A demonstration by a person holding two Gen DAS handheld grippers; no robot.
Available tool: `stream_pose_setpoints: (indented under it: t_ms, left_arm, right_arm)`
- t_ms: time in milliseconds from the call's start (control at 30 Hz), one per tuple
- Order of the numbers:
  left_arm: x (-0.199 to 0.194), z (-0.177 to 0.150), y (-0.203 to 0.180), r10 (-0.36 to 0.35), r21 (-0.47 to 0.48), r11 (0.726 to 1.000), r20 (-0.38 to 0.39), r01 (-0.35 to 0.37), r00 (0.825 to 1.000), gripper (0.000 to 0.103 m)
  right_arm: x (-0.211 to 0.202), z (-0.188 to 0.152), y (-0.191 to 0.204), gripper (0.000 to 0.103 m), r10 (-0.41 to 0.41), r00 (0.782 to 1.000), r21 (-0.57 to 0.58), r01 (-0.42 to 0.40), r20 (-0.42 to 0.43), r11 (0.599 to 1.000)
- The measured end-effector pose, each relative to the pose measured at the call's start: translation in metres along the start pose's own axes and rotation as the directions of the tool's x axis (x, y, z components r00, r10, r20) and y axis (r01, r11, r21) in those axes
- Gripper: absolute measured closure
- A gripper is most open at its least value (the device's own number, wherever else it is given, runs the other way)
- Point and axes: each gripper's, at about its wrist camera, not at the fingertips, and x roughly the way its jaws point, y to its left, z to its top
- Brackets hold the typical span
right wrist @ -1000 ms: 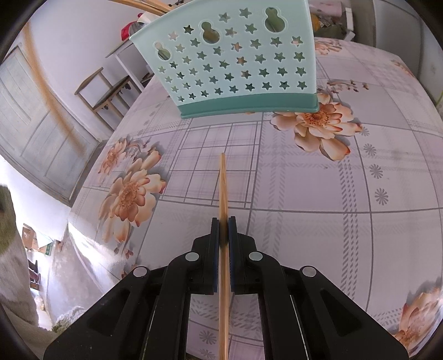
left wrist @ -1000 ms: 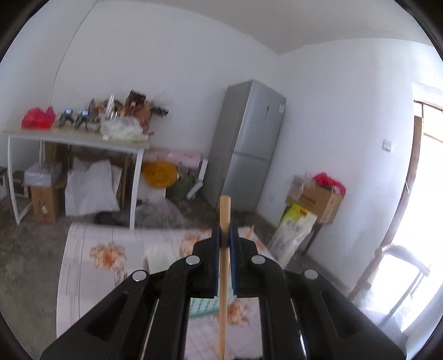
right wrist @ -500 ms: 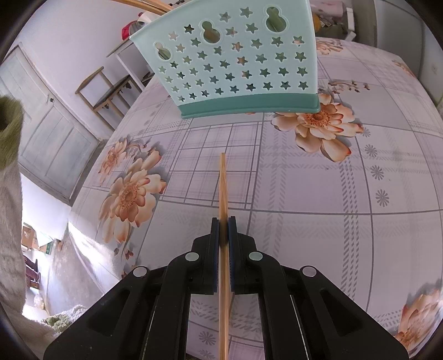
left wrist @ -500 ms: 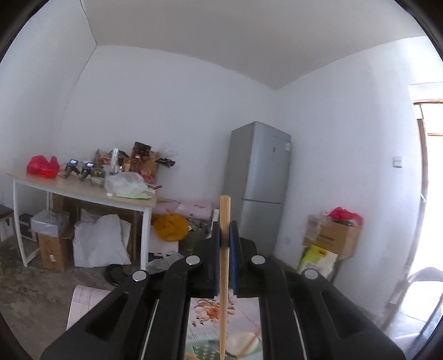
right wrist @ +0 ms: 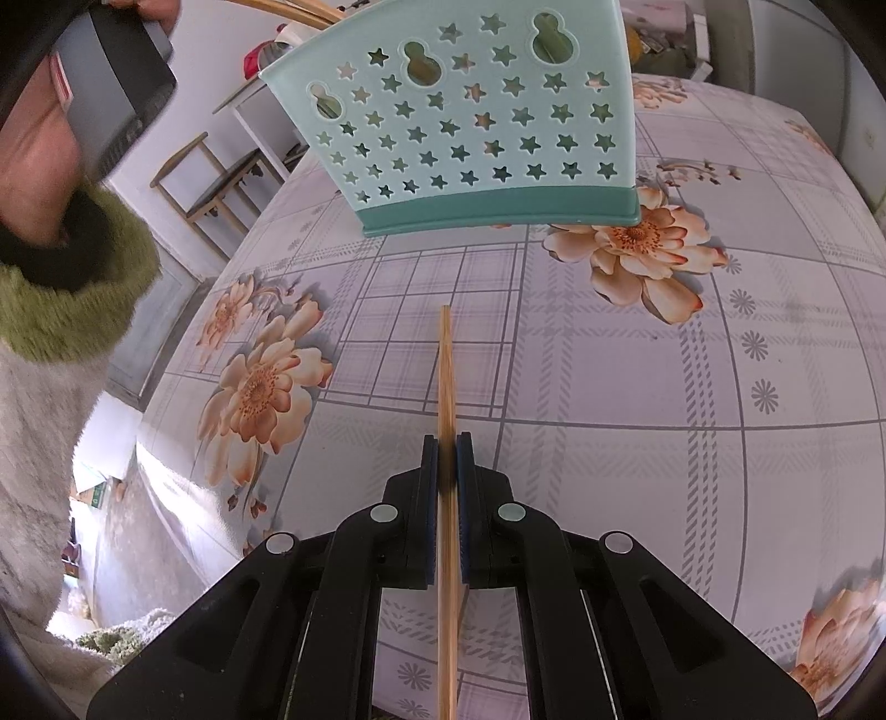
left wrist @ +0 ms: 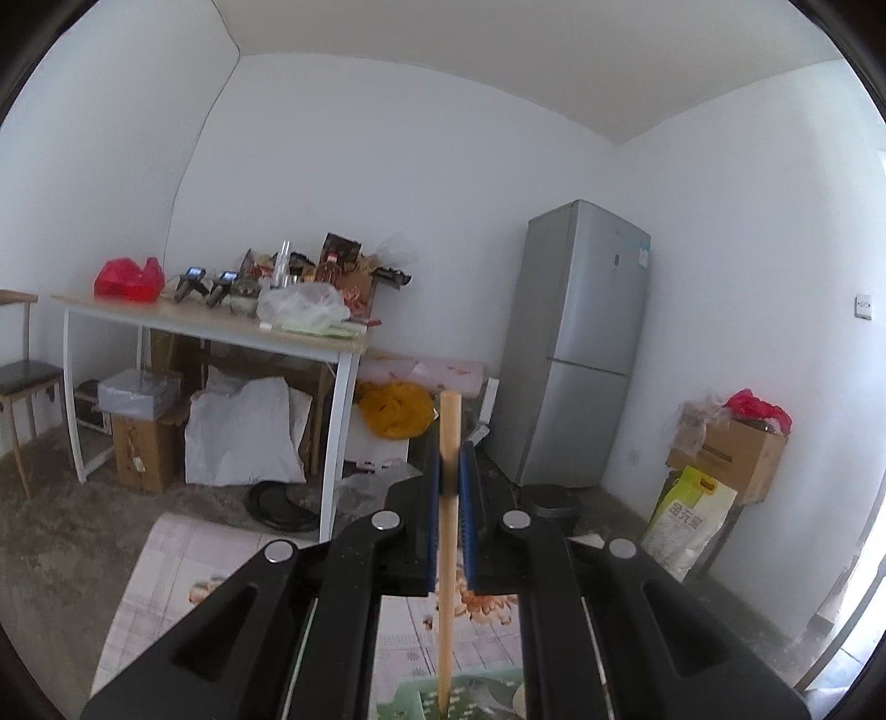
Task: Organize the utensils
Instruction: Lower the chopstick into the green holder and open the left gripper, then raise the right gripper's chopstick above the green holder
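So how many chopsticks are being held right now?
2: one chopstick in the left hand-held gripper, another in the right hand-held gripper. More may sit in the holder.

Tools in my hands: two, my left tool point(left wrist: 449, 459) and my right tool point(right wrist: 446, 448).
Wooden chopsticks: one point(left wrist: 446, 559) clamped in my left tool, one point(right wrist: 446, 421) clamped in my right tool; two or three more tips point(right wrist: 282, 10) poke out over the basket rim, count uncertain.
Teal utensil basket point(right wrist: 465, 127) with star holes: one.
Gourd-shaped holes in its wall: three.
Table point(right wrist: 692, 387) with floral cloth: one.
Side table point(left wrist: 183, 324) with clutter: one.
Refrigerator point(left wrist: 576, 343): one.
Red plastic bags: two, one point(left wrist: 128, 279) on the side table, one point(left wrist: 756, 407) on a carton.
Chairs: one point(left wrist: 22, 376) in the left view, one point(right wrist: 216, 185) in the right.
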Motion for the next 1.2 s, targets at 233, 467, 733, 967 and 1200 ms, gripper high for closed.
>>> stream_pose_setpoints:
  t_ms: [233,467,733,967,1200]
  left_arm:
    - [-0.01,-0.021,-0.002,-0.009,0.021,1.0,-0.028,0.01,1.0,0.097]
    - [-0.028,-0.021,0.002,-0.025,0.034,0.999,-0.011,0.026,1.0,0.076]
    - [-0.065,-0.017,0.004,-0.053,0.046,0.998,-0.002,0.053,0.999,0.057]
    - [-0.097,-0.035,0.024,-0.062,0.01,0.998,-0.085,0.063,0.994,0.044]
    - [-0.113,-0.086,0.051,-0.024,-0.043,0.999,-0.252,0.013,0.967,0.039]
  right_arm:
    - [0.001,-0.001,0.002,0.099,-0.009,1.0,-0.005,0.009,0.002,1.0]
    - [0.003,-0.001,0.004,0.098,-0.019,1.0,-0.009,0.019,0.001,1.0]
    - [0.005,0.0,0.005,0.099,-0.023,1.0,-0.008,0.023,-0.001,1.0]
    - [0.005,0.0,0.005,0.099,-0.031,0.999,-0.009,0.031,0.006,0.999]
    - [-0.009,0.004,0.002,0.099,-0.031,0.999,0.003,0.031,0.036,1.0]
